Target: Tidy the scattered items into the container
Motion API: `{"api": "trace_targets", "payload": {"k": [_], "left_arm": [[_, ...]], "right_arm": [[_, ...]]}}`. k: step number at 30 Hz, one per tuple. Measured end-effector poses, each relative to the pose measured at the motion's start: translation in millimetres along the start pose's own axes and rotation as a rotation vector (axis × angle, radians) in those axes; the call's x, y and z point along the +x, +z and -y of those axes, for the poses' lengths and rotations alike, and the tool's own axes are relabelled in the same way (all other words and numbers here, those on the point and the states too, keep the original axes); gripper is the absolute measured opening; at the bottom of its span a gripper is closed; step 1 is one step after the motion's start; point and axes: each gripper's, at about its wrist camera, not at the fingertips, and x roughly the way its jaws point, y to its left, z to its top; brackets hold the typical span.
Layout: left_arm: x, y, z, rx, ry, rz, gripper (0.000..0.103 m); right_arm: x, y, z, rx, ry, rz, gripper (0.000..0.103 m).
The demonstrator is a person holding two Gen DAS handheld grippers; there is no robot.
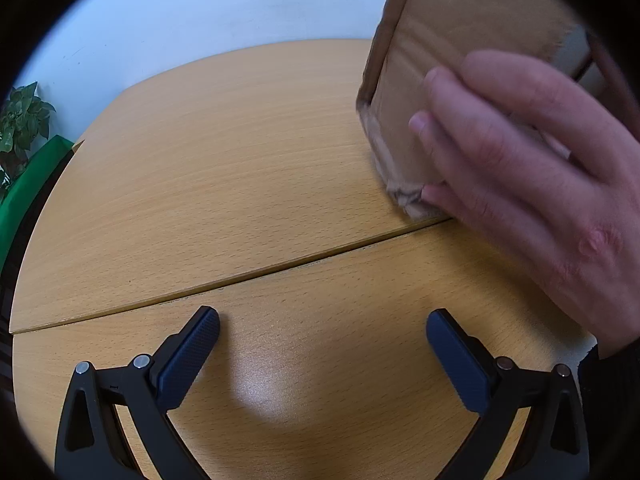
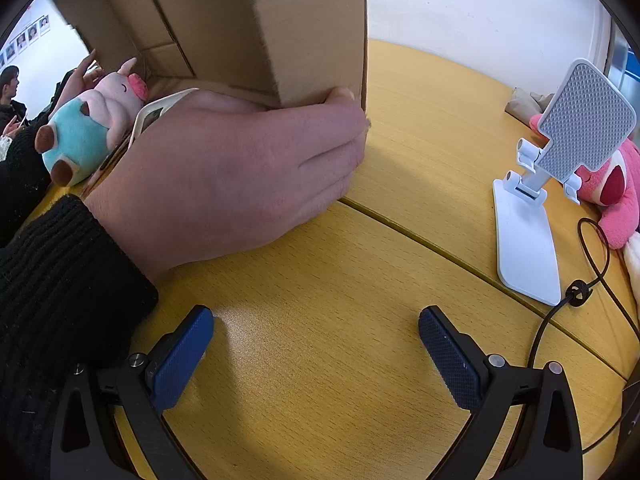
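A brown cardboard box [image 1: 452,60] is tipped up on the wooden table, held by a bare hand [image 1: 532,152]. In the right wrist view the box [image 2: 288,28] lies open toward the left, with the hand [image 2: 248,168] gripping its lower corner. A pink and teal plush toy [image 2: 90,126] and a white framed item [image 2: 154,114] lie at the box mouth. A white phone stand [image 2: 532,208] and a pink plush bear [image 2: 616,184] sit at the right. My left gripper [image 1: 322,338] is open and empty over the table. My right gripper [image 2: 316,338] is open and empty.
A seam [image 1: 240,276] runs between the two table halves. A black cable [image 2: 592,264] loops by the phone stand. A green plant [image 1: 22,120] and green panel stand beyond the table's left edge. A person [image 2: 10,92] sits far left.
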Motion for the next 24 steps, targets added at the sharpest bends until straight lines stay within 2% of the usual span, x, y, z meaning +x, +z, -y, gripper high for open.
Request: {"api": "trace_targets", "payload": {"k": [24], "left_arm": [[2.5, -2.5, -2.9, -0.010, 0.007, 0.000, 0.103]], "right_arm": [[-0.4, -2.2, 1.1, 0.002, 0.000, 0.000, 0.103]]}}
